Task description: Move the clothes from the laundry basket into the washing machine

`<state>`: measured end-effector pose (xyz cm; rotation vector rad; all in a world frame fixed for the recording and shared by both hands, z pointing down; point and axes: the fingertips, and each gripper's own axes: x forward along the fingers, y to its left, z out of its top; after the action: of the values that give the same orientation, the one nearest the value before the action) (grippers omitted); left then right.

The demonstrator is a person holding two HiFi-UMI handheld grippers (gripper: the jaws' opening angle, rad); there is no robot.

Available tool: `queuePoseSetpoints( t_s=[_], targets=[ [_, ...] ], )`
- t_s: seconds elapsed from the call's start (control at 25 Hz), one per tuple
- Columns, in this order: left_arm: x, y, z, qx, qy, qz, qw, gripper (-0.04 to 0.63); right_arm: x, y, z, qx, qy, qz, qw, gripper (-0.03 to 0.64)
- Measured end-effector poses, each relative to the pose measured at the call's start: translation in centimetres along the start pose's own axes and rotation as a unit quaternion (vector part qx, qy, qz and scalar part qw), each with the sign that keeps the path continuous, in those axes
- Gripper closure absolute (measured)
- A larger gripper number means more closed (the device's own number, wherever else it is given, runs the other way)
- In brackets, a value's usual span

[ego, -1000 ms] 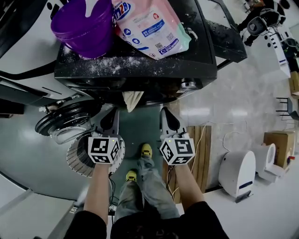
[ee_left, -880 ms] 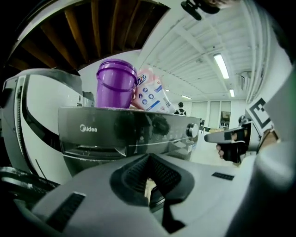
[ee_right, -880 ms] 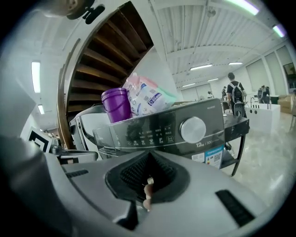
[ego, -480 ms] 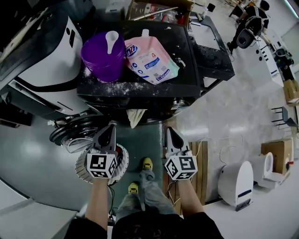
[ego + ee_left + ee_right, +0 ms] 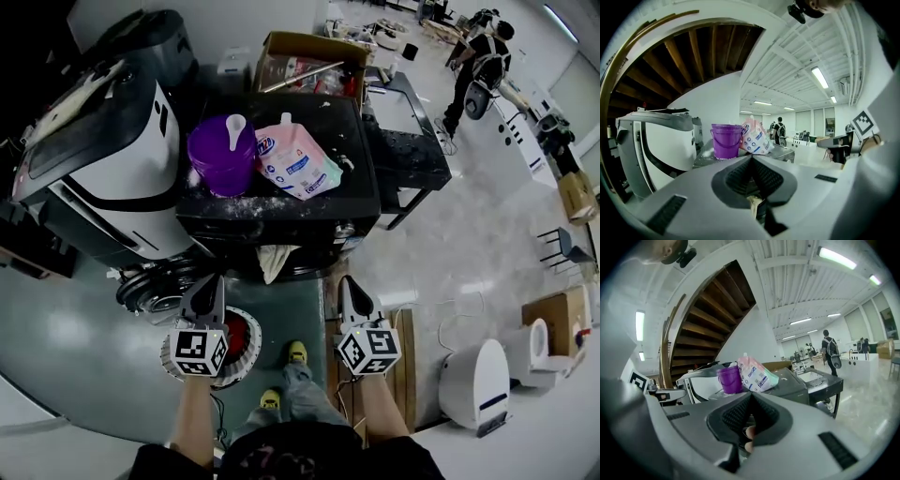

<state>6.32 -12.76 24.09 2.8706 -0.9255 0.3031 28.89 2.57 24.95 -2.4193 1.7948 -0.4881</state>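
The head view alone shows the floor. The laundry basket, round and white, stands directly below the left gripper, with a red garment lying in it. Neither gripper view reaches down to it. Ahead of both grippers stands the black washing machine. Its round door is swung open ahead and to the left of the left gripper. A beige cloth hangs from the opening, ahead of and between the two grippers.

The left gripper's jaws are pressed together with nothing between the pads. The right gripper is pressed together in the same way and is also empty. The gripper views show both pairs of pads meeting. In the left gripper view a strip of the beige cloth shows through the slot under the pads. The pale patch in the same slot of the right gripper view cannot be made out.

Only the gripper views show the room above. The brown underside of a staircase rises ahead, beside a white ceiling with strip lights. A person with a backpack walks far ahead, to the right.

On the powder-dusted machine top, ahead of the left gripper, stands a purple bucket, with a pink detergent pouch touching its right side. A white appliance is to the left of the machine. A green mat lies between the grippers, and wooden planks lie beside the right one.
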Motion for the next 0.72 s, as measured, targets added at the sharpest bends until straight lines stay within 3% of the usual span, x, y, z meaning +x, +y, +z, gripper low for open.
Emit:
queuePoseSetpoints(
  t_s=[0.72],
  targets=[
    [-6.5,1.2,6.5,0.033,-0.042,0.018,0.9984,0.584,-5.8,2.6,5.0,-0.037,-0.015,-0.017,0.999,0.612]
  ],
)
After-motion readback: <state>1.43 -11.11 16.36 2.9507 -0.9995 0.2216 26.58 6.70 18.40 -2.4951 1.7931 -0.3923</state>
